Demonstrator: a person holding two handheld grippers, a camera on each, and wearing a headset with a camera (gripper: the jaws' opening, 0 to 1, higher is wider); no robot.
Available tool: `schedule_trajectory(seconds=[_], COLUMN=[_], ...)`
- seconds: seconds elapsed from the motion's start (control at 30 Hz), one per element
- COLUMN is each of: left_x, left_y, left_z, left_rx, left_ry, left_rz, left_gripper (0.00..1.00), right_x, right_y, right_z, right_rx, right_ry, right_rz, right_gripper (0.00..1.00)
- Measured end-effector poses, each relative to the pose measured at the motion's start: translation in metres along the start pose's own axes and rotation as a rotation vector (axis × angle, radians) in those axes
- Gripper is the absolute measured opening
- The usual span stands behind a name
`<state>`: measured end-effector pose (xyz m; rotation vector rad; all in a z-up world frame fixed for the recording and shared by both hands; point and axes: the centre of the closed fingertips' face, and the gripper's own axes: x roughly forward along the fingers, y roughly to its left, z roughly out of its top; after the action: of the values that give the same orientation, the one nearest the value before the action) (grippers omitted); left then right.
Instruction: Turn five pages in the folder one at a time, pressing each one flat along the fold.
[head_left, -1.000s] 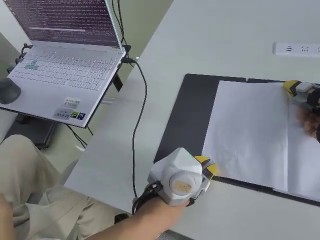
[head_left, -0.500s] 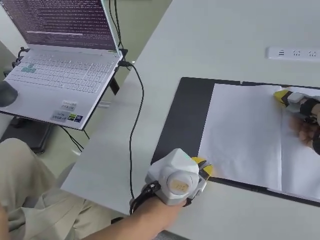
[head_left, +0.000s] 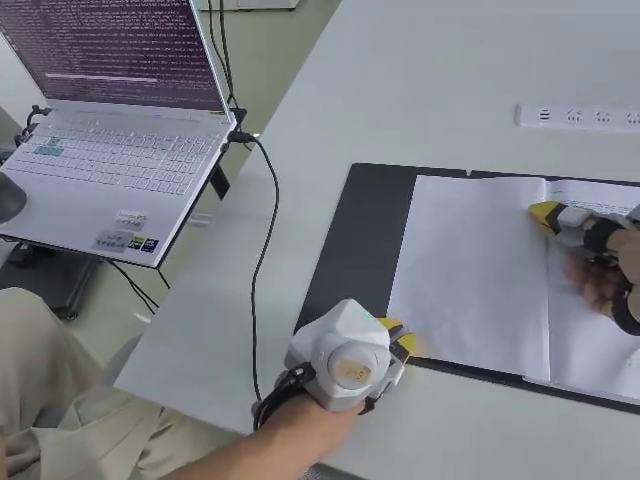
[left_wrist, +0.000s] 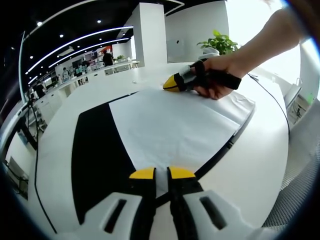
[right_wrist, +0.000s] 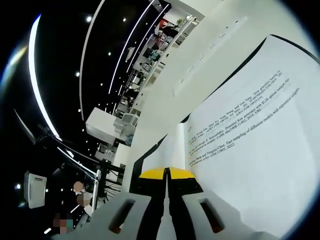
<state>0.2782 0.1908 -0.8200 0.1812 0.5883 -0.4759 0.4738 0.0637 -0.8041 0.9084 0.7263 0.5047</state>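
Nearest you, your left gripper (head_left: 398, 340) sits at the near left corner of the turned page (head_left: 470, 270), its tips all but closed with a thin slit between them. The page lies flat and blank on the left half of the open folder (head_left: 360, 240). The fold (head_left: 548, 300) runs lengthwise from the folder's near edge straight away from you. Your right gripper (head_left: 545, 213), tips together, rests on that line towards its far end, so the pressing stroke probably comes back towards you along the fold.
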Motion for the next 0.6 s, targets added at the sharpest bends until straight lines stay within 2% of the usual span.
schedule_trajectory(seconds=[0.6], left_x=[0.000], left_y=[0.000], left_z=[-0.001], left_rx=[0.008], left_ry=[0.002], left_rz=[-0.003], left_gripper=[0.07], right_x=[-0.023], right_y=[0.004], right_z=[-0.024], right_rx=[0.023], right_ry=[0.033], right_rz=[0.039], right_gripper=[0.00])
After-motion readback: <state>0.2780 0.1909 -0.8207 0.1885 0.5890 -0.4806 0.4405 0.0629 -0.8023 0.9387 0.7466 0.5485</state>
